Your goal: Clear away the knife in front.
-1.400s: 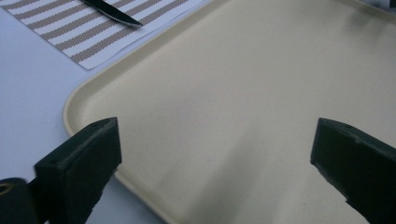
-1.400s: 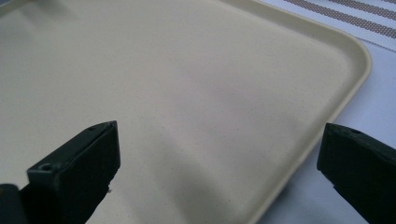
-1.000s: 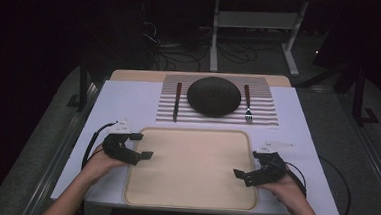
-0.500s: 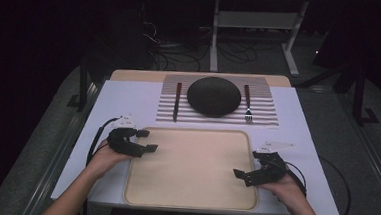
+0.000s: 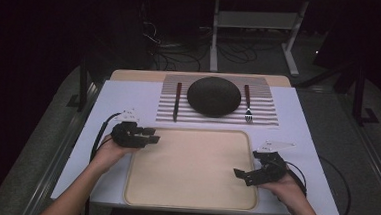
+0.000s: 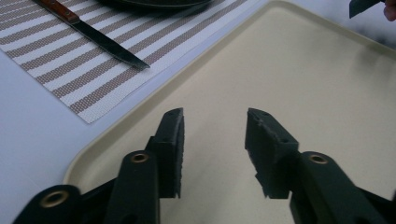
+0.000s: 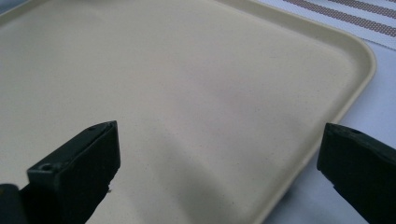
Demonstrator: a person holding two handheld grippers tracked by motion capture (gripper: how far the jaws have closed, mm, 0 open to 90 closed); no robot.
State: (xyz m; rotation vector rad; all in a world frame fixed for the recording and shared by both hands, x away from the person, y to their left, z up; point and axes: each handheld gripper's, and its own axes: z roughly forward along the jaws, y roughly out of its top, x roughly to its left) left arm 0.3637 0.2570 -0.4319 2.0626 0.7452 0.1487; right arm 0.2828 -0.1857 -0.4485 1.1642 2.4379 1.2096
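one tray (image 5: 192, 188); left tool (image 5: 149, 137) closing, empty; right tool (image 5: 244, 174) wide open, empty.

The white rectangular tabletop (image 5: 118, 103) carries a beige rounded-corner plastic tray (image 5: 195, 168) at its near edge, centred. A brown-and-white striped woven placemat (image 5: 266, 104) lies at the far edge, just beyond the tray, overlapping a tan strip along the far edge.
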